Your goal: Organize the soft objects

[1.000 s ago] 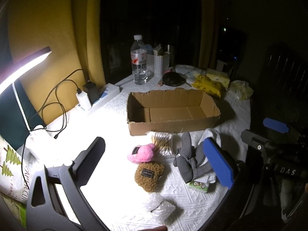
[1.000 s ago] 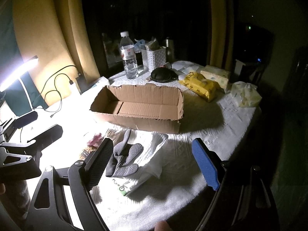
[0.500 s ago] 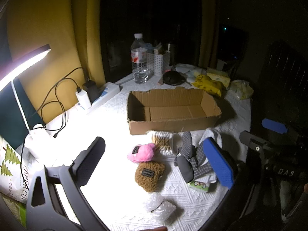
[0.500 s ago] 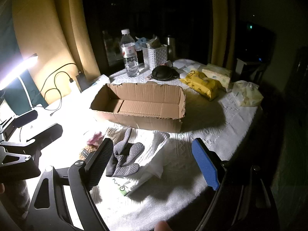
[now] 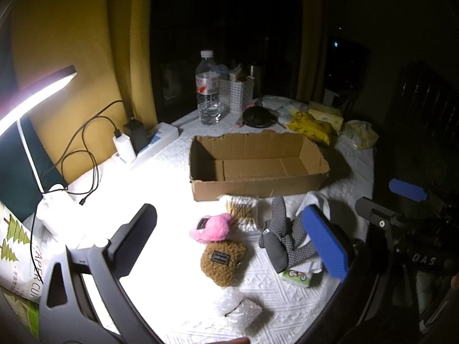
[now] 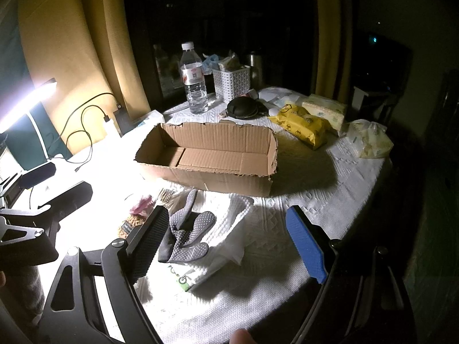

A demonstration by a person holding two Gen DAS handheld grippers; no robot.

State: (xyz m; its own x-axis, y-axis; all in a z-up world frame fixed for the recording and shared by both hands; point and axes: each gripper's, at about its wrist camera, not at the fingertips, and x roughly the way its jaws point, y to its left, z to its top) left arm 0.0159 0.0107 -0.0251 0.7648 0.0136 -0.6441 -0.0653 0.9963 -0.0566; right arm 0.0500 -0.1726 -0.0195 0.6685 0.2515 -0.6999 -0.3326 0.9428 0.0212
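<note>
Since earlier: hardly anything has moved, both grippers hover | left gripper (image 5: 229, 243) wide, empty | right gripper (image 6: 232, 243) wide, empty | near: brown plush (image 5: 223, 261), pink plush (image 5: 212, 227), glove (image 6: 186, 233) look light, squashy; pinch mid-body | far: box (image 6: 206, 154) empty

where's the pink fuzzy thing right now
In the left wrist view the pink plush lies on the white tablecloth in front of the cardboard box, touching the brown plush just nearer the camera, left of the grey gloves.
</note>
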